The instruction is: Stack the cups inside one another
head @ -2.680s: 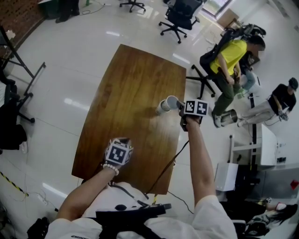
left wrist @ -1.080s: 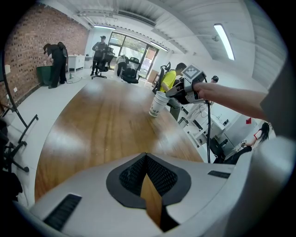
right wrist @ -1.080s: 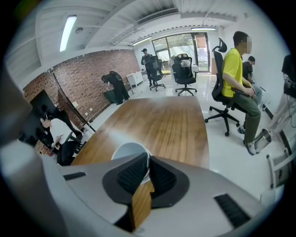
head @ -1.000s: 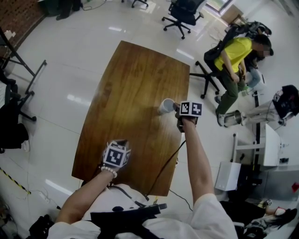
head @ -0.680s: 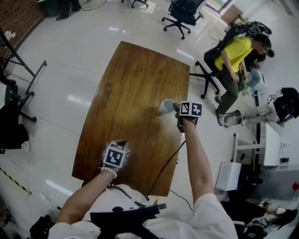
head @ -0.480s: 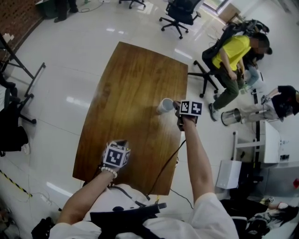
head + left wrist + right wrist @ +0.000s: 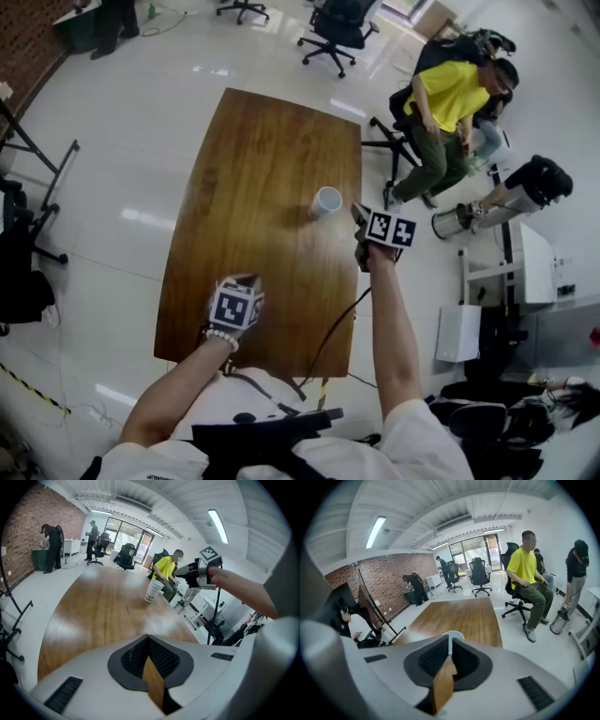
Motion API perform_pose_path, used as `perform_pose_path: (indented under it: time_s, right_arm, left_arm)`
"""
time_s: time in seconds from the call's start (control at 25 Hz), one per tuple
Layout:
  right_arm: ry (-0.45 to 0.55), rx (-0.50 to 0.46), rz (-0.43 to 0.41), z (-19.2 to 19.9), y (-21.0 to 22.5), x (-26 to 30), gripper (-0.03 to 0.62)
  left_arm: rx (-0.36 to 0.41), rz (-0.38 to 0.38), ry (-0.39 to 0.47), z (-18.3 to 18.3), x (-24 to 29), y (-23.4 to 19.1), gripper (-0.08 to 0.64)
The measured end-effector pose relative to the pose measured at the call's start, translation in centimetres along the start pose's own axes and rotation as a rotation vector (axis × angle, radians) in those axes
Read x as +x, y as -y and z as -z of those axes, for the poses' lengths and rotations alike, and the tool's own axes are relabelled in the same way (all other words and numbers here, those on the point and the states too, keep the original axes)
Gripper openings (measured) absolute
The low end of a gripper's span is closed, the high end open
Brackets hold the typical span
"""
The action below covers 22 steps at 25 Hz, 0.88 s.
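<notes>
Now the cups stand nested on the table near its right edge, just beyond my right gripper, its jaws closing on nothing; my left gripper is pressed together, empty. Light and crushable, probably: pinch the rim gently

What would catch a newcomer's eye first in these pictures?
A long wooden table fills the middle of a shiny white floor, with a lone stack of white cups near its right edge. The right gripper hangs just beside it, jaws closing with nothing between them. A person in a yellow shirt sits past the table's far right corner.
</notes>
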State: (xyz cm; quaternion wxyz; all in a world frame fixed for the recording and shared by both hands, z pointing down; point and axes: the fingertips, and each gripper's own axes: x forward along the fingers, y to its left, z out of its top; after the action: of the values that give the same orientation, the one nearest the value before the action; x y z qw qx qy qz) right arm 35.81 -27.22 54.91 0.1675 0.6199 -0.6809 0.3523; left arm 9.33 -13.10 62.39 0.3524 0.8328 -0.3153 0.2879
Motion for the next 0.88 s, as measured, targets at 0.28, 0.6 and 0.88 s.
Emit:
perform_pose_path:
  time_s: [0.28, 0.6, 0.88]
  right_arm:
    - [0.075, 0.016, 0.019, 2.4, -4.1, -5.9, 0.002]
    - [0.200, 0.088, 0.052, 6.2, -9.6, -11.9, 0.002]
    - [0.263, 0.185, 0.126, 12.8, -13.4, -14.5, 0.002]
  left_arm:
    - [0.040, 0.051, 0.021, 1.0, -2.6, 0.5, -0.003]
    - [0.122, 0.099, 0.057, 0.5, -6.0, 0.0, -0.003]
    - [0.229, 0.154, 0.069, 0.3, -8.6, -0.7, -0.003]
